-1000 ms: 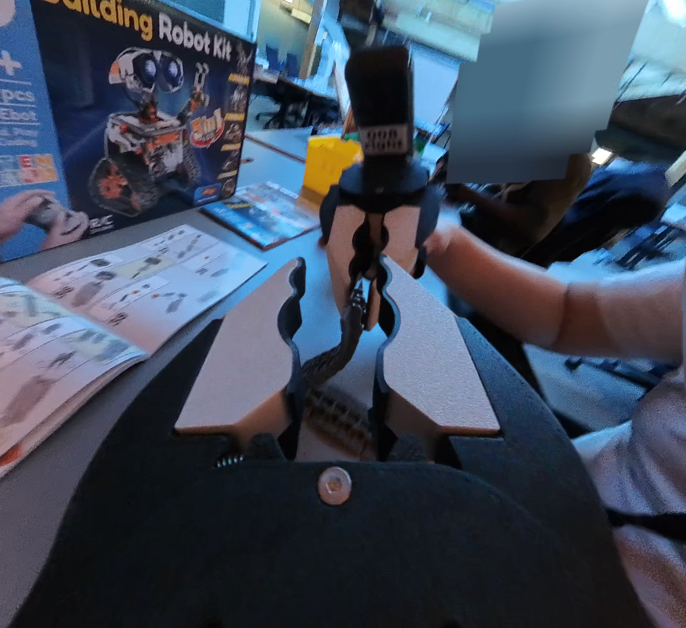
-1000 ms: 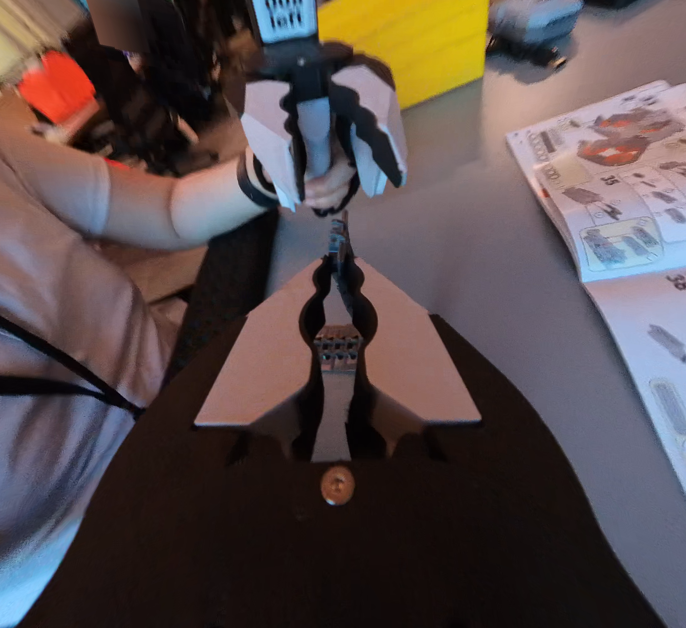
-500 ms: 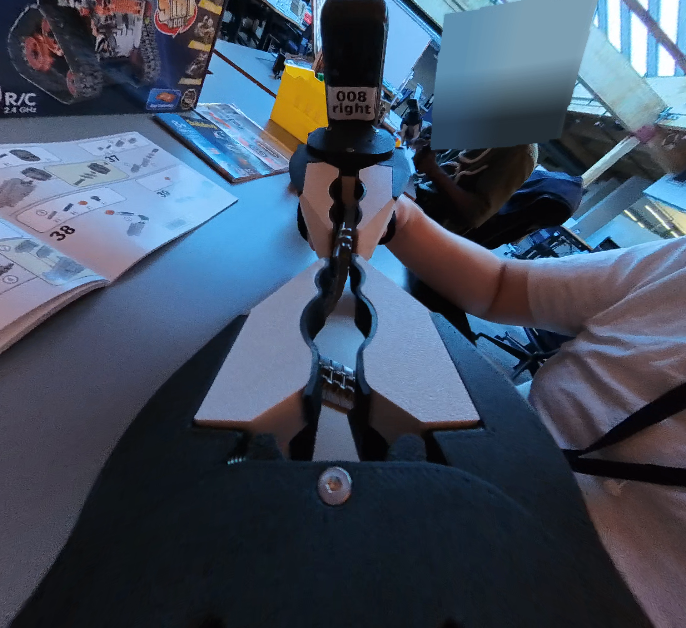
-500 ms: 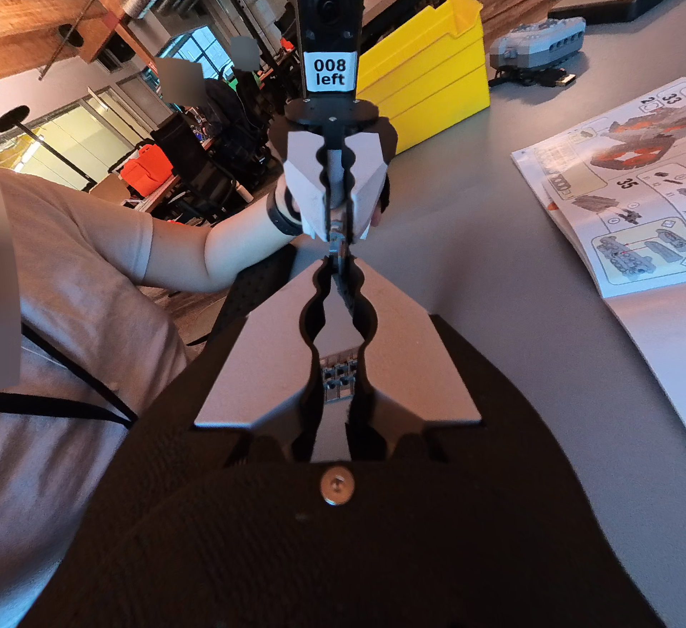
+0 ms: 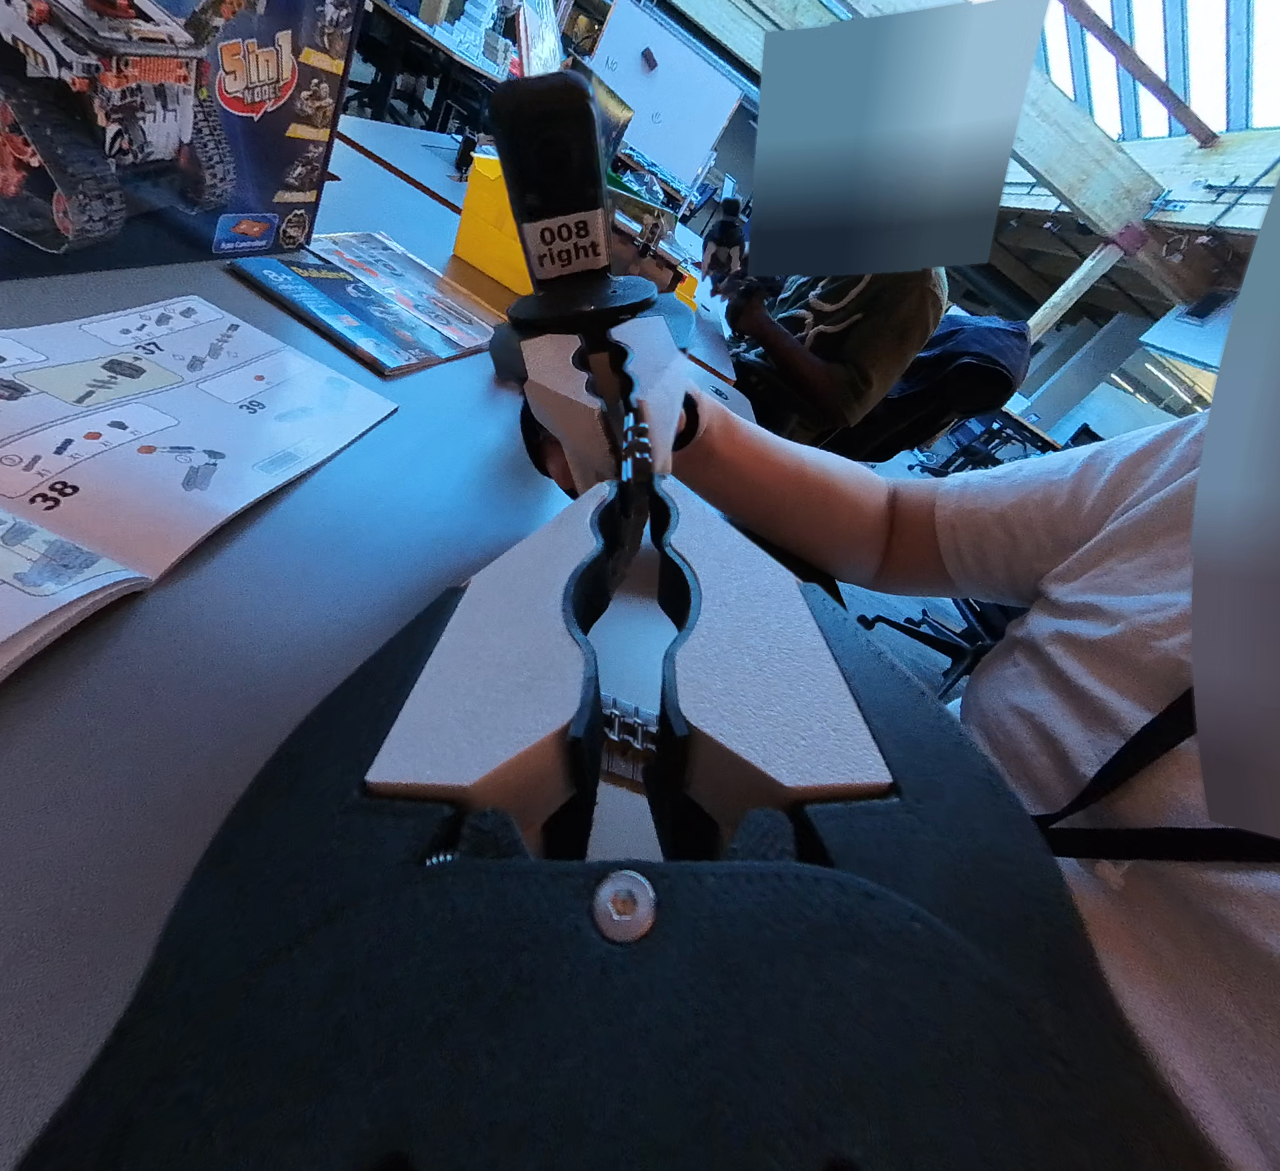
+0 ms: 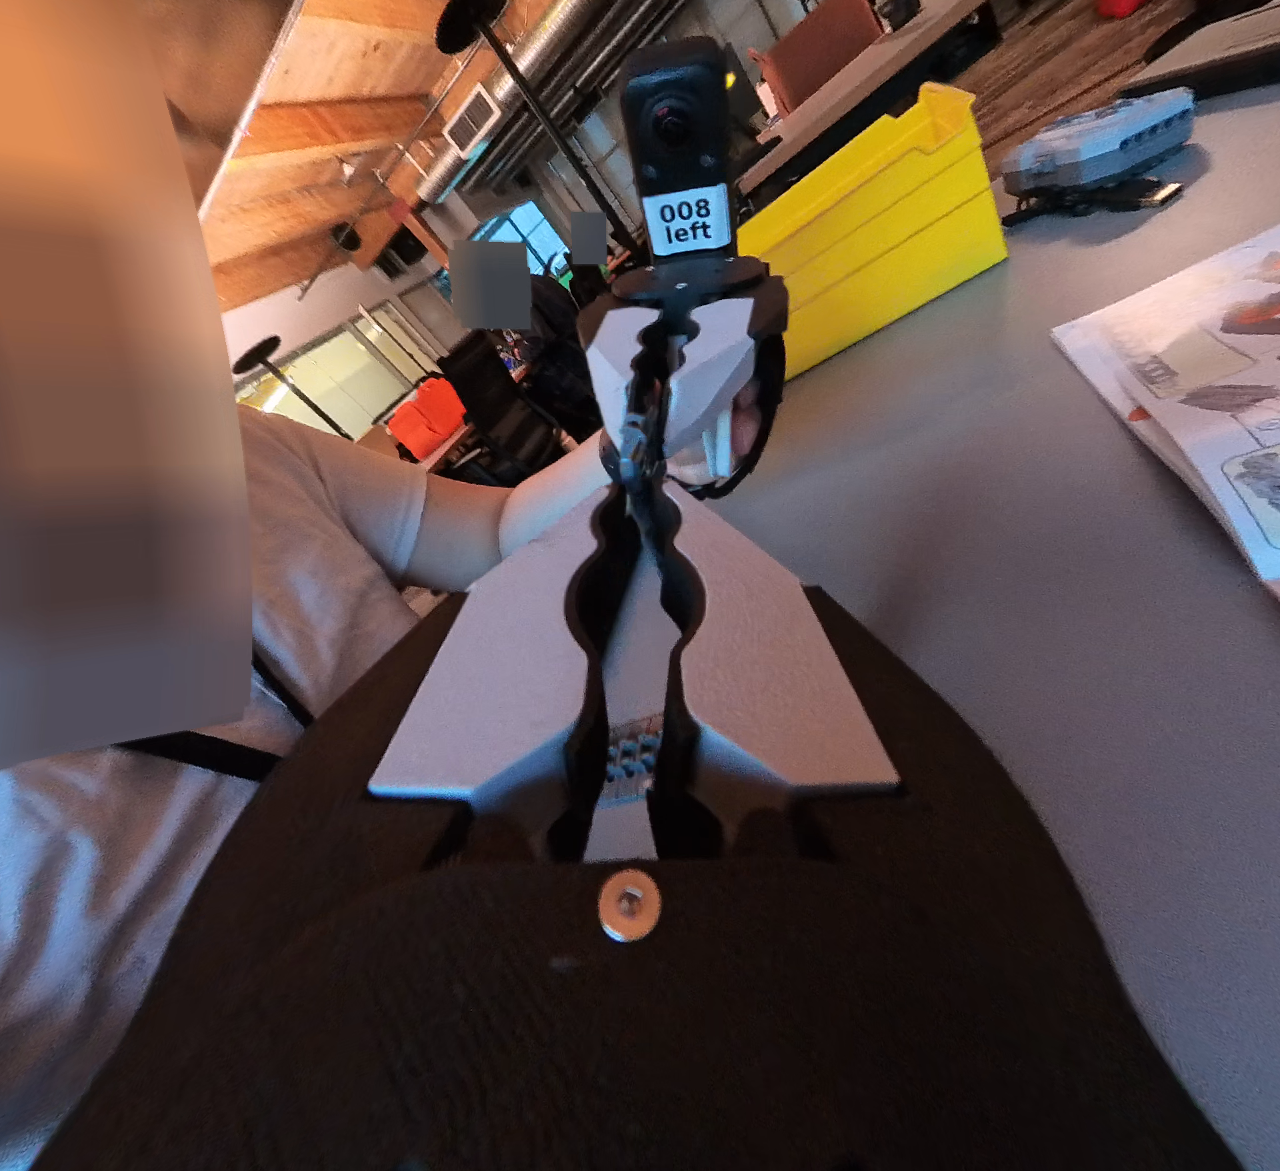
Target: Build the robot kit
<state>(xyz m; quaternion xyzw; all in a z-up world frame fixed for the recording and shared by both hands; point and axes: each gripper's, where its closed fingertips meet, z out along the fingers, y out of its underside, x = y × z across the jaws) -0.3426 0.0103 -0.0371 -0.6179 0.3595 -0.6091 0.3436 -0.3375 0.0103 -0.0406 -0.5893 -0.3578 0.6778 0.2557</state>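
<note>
Left claw (image 5: 627, 501) and right claw (image 5: 627, 424) meet tip to tip above the grey counter (image 5: 388, 542), each clenched on one end of a short dark tread strip (image 5: 634, 445). Open manual (image 5: 159, 417) lies at 10 o'clock. Judgement: keep both grips firm and the strip straight between tips, no twisting

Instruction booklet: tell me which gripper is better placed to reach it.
Probably left: the booklet lies close beside the left gripper, farther off the right gripper. Both are shut on the track strip.
</note>
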